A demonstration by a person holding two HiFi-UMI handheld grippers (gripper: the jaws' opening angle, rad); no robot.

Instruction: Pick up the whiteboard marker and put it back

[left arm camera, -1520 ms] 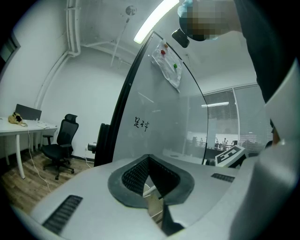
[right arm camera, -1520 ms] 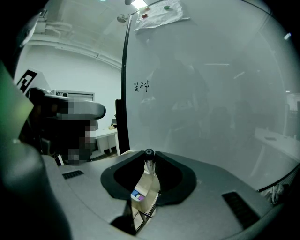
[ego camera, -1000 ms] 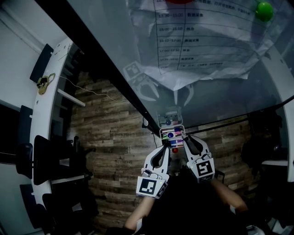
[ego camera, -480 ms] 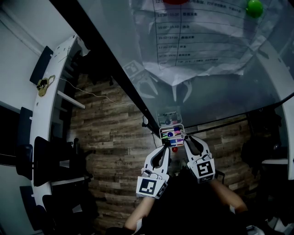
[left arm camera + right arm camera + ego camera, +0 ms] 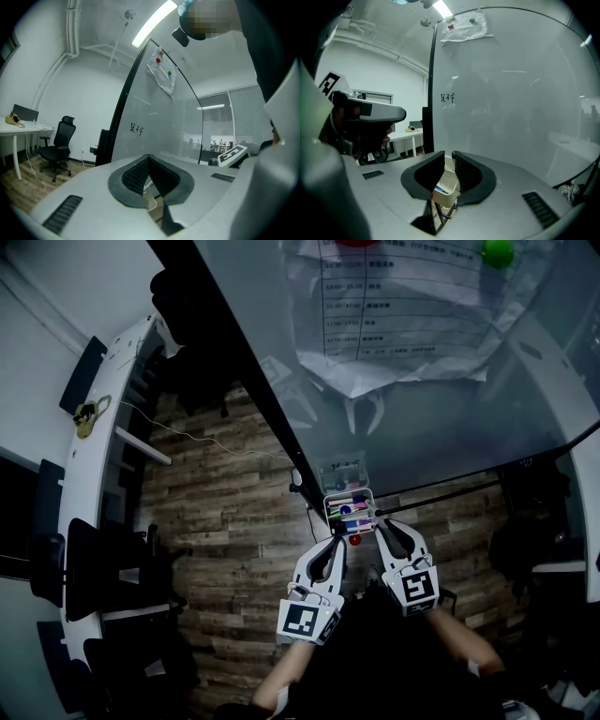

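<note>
Item 1: tall frosted-glass whiteboard (image 5: 422,427) in a dark frame, filling the head view from 11 to 3 o'clock; small dark handwriting (image 5: 447,97) is showing on it.
Item 2: brown wood-plank floor (image 5: 234,521), lying at the centre and towards 7 o'clock.
Item 3: long white desk (image 5: 94,474), running along 9 o'clock, with a black office chair (image 5: 56,145) standing beside it.
Item 4: crumpled white printed paper sheet (image 5: 403,306), hanging on the board at 12 o'clock under a round green magnet (image 5: 498,249).
Item 5: left gripper (image 5: 339,542), sitting just below centre at 6 o'clock; its jaws are meeting at the tips and gripping nothing.
Item 6: right gripper (image 5: 382,526), lying just beside it towards 3 o'clock; its jaws are standing partly apart, clamping nothing, and pointing at the tray beyond the gap.
Item 7: small white plastic tray (image 5: 327,507), hanging at the board's lower edge, just ahead of both grippers.
Item 8: whiteboard markers (image 5: 349,509) with coloured caps, lying inside that tray.
</note>
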